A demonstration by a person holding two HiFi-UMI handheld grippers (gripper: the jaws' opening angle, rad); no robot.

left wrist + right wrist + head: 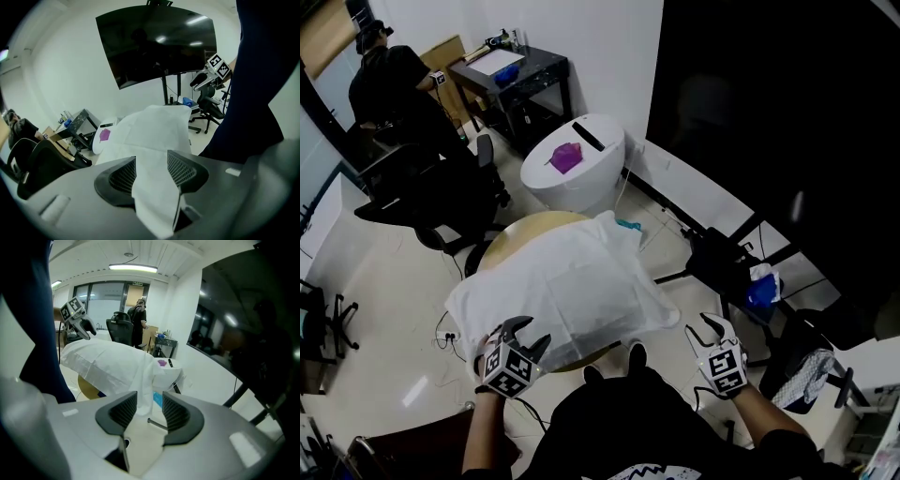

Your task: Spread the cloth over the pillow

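Cloth (157, 133) sits clamped in the left hand-held gripper (151, 158), while the right hand-held gripper (150, 398) gapes empty.

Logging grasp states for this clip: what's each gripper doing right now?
Left gripper: shut on the cloth.
Right gripper: open, holding nothing.

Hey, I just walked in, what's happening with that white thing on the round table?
A person holding a gripper in each hand is working a white cloth that lies draped across a round wooden table, bulging as if over a pillow hidden beneath. The left gripper is shut on the cloth's near edge. The right gripper hangs open and empty beside the near right corner, not touching it.
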